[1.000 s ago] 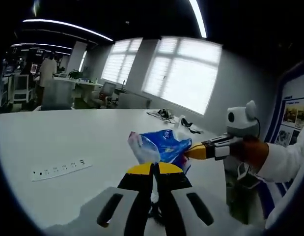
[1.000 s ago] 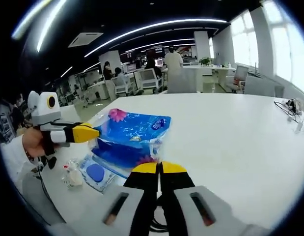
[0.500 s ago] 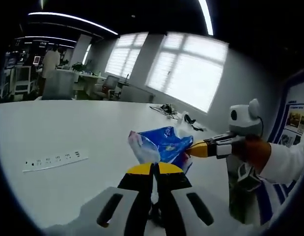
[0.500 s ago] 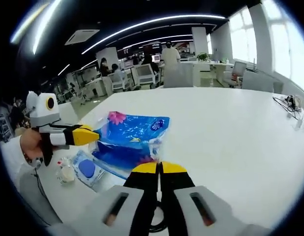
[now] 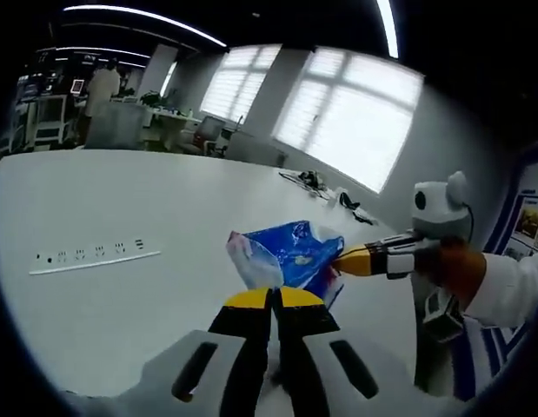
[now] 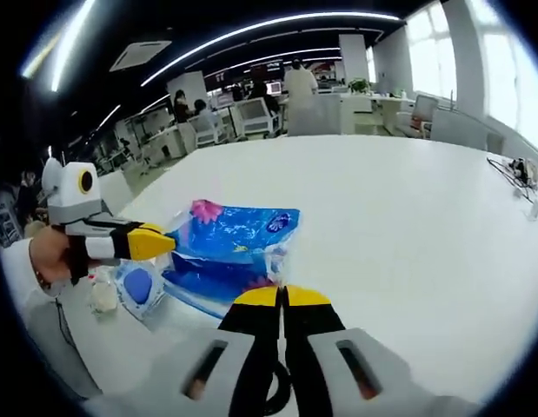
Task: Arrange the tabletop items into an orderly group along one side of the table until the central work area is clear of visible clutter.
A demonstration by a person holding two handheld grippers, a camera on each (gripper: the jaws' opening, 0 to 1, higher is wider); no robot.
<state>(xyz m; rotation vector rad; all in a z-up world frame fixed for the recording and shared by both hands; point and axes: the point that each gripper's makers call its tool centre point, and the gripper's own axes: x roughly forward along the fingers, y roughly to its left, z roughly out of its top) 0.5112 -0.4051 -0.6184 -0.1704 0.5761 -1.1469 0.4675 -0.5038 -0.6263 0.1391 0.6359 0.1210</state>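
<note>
Two-handed carry of a soft pack. The left gripper and the right gripper each pinch one end of the crinkled blue plastic tissue pack, jaws closed on its film. Holding both ends probably keeps the limp pack from sagging or swinging while it is taken toward the table's side. The pack hangs between the grippers, seemingly just clear of the white table, near its edge. It is glossy blue with a pink flower print at one corner and a creased white end. A small blue-and-clear wrapped packet lies beside it; a white power strip lies well apart.
</note>
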